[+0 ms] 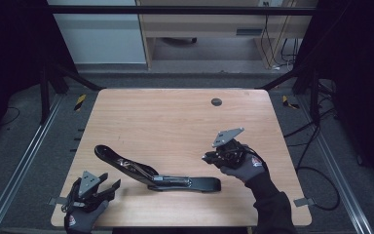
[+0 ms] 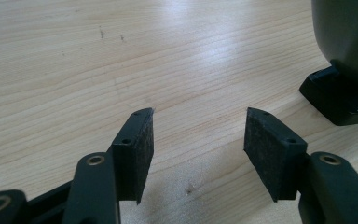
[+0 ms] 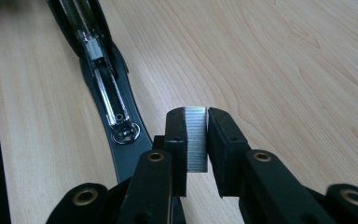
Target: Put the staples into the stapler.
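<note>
Staples (image 3: 196,140), a silvery strip of them, sat clamped between the two black pads of the right hand-held gripper (image 3: 196,122), which was raised above the table (image 1: 175,117) in a gloved hand (image 1: 247,168). Just below and to the left of that gripper's tips, in its own view, lay the stapler (image 3: 107,100), swung fully open, its metal channel facing up and its black base running away along the wood. From above, the stapler (image 1: 151,173) stretched flat between the two grippers, its long arm angled toward the left hand-held gripper (image 1: 108,181) and its other end near the right one (image 1: 208,157). The left gripper (image 2: 198,133) rested low over bare wood with its jaws wide apart and nothing between them; one black end of the stapler (image 2: 342,70) stood ahead of it and to its right, apart from the pads.
</note>
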`<state>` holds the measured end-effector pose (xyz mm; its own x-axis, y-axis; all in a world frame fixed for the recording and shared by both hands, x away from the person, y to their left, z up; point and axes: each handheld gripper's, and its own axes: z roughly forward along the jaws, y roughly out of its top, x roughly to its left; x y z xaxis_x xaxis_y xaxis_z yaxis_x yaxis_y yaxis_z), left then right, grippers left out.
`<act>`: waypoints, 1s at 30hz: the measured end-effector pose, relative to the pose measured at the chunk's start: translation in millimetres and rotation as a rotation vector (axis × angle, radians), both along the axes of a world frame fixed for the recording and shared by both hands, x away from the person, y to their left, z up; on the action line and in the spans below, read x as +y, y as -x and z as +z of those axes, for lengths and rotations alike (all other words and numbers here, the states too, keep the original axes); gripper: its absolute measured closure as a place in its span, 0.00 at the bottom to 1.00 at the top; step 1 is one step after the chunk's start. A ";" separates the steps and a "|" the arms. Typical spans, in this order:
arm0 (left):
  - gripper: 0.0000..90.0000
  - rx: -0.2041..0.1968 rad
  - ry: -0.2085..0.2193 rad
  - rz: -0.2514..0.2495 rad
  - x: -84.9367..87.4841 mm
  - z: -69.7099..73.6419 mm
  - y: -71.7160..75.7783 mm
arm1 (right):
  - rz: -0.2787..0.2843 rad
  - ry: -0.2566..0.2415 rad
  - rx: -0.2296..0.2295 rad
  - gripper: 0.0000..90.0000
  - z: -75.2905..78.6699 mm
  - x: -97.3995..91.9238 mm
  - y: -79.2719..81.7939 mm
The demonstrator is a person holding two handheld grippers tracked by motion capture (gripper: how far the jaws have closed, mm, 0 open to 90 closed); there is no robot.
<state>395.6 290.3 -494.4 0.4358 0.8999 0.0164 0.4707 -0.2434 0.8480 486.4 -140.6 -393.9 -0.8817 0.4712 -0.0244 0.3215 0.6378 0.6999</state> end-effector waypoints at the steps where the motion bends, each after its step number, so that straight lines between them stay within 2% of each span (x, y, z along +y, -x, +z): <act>1: 0.47 0.000 0.002 0.000 0.1 -0.1 0.0 | 0.011 -0.001 -0.002 0.87 0.4 1.3 -0.8; 9: 0.47 0.001 0.000 -0.001 -0.2 -0.1 0.0 | 0.051 0.003 -0.001 0.87 3.5 11.5 -1.9; 16: 0.47 0.002 0.005 0.000 0.1 -0.2 -0.3 | 0.107 0.005 -0.007 0.87 6.1 21.6 -3.2; 19: 0.47 0.002 0.006 -0.001 0.1 -0.2 -0.2 | 0.142 0.024 0.002 0.87 6.3 31.9 -3.2; 30: 0.47 0.003 0.009 0.000 0.2 -0.2 -0.4 | 0.222 0.048 0.027 0.87 -1.5 49.6 -8.3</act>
<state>395.9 290.5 -494.6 0.4355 0.9001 0.0072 0.4730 -0.2357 0.8489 494.8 -91.0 -395.4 -0.9643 0.2644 -0.0170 0.1879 0.7276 0.6598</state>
